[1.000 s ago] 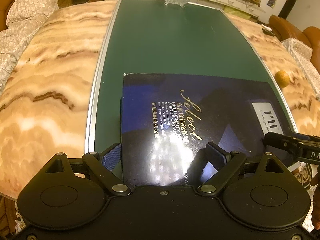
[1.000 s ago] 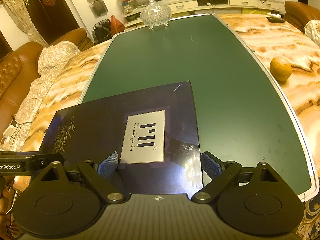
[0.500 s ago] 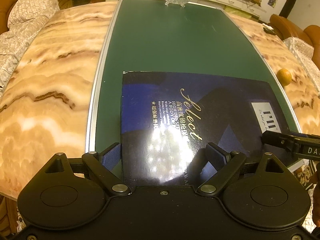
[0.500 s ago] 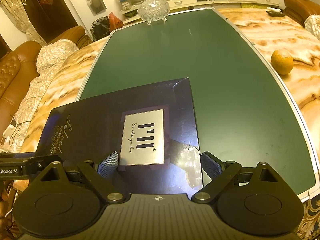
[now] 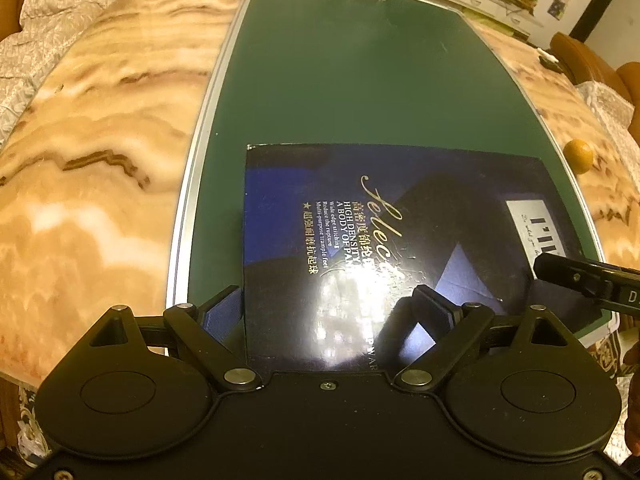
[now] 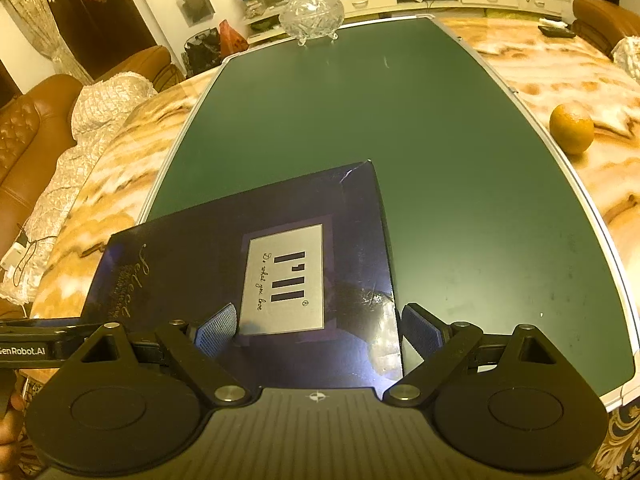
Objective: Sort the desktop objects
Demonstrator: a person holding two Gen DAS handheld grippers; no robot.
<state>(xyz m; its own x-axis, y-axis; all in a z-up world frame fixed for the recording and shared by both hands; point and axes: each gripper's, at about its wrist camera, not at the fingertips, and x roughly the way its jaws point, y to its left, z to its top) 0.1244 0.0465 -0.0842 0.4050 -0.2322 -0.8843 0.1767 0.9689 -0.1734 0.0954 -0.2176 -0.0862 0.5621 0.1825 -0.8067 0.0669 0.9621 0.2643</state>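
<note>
a flat dark blue box (image 5: 400,240) lies on the green mat (image 5: 360,80) that covers the middle of the marbled orange surface (image 5: 100,140), near the mat's close edge. gold script and small white lettering run across the box lid, and a silver label (image 6: 286,278) with black bars and a line of handwriting sits toward its right end. the left gripper (image 5: 328,308) is spread wide at the box's left end: its blue-padded left finger (image 5: 224,312) is just outside the left edge, over the mat, and its right finger (image 5: 434,308) is over the glossy lid; whether either pad presses on the box cannot be told, and nothing is clamped between them. the right gripper (image 6: 320,326) is likewise spread wide at the box's right end, with one blue pad (image 6: 216,330) over the lid beside the silver label and the other (image 6: 422,330) just past the box's right edge, over the mat; it holds nothing either. each gripper shows at the edge of the other's view as a black bar. an orange (image 6: 571,128) rests on the marbled surface just off the mat's right edge, well apart from the box. a footed cut-glass bowl (image 6: 312,18) stands at the far end of the mat. brown leather sofas with pale quilted covers (image 6: 108,100) flank the surface.
</note>
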